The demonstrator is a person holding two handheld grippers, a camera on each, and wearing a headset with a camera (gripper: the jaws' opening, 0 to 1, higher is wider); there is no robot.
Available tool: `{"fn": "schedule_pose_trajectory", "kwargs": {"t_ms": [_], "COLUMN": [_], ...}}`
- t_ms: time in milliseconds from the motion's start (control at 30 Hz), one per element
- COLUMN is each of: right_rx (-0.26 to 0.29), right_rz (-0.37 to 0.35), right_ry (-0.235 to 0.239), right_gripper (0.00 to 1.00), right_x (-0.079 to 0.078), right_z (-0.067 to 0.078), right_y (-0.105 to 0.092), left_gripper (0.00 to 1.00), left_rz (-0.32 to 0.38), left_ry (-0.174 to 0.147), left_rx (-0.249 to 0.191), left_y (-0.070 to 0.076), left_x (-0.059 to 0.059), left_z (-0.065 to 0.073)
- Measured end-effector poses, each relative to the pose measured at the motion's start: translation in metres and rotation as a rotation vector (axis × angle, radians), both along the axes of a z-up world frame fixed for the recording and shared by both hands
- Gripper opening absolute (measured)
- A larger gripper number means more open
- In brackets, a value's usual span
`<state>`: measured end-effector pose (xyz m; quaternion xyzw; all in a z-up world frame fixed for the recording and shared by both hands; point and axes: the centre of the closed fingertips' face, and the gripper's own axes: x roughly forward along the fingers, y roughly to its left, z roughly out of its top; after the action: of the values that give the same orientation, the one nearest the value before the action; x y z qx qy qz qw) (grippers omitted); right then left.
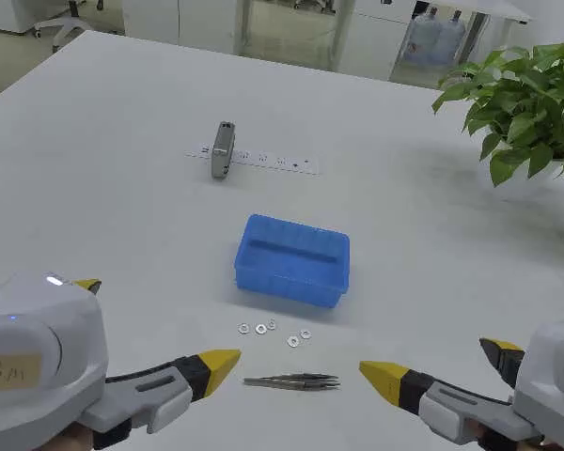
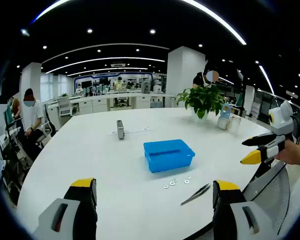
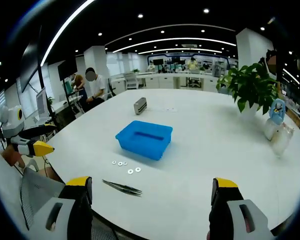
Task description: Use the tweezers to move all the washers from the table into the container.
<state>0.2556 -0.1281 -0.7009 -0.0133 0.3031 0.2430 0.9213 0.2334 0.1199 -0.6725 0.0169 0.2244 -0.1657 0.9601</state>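
While both pairs of jaws stand spread wide, gripping nothing, the left gripper (image 2: 154, 186) and right gripper (image 3: 150, 182) hang low over the near edge of the white worktop (image 1: 103, 169). Between their tips lie the tweezers (image 1: 291, 381), flat, clear of either gripper. Just beyond is a short row of five washers (image 1: 273, 329) on the worktop, then the blue container (image 1: 292, 258), open-topped.

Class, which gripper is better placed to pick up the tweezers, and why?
Left, narrowly. The left gripper and right gripper are both open, flanking the tweezers, but the left's jaw tip lies beside one end, with the washers just beyond. The right is nearly as close.
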Motion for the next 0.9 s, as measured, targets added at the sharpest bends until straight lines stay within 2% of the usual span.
{"fn": "schedule_pose_trajectory", "kwargs": {"t_ms": [900], "right_rx": [0.011], "right_rz": [-0.002], "right_ry": [0.018], "right_gripper": [0.99], "right_x": [0.0030], "right_z": [-0.0038], "right_y": [0.0001], "left_gripper": [0.99], "left_rz": [-0.010], "left_ry": [0.021], "left_rx": [0.011], "left_y": [-0.0001], "left_x": [0.0051], "left_z": [-0.0048]}}
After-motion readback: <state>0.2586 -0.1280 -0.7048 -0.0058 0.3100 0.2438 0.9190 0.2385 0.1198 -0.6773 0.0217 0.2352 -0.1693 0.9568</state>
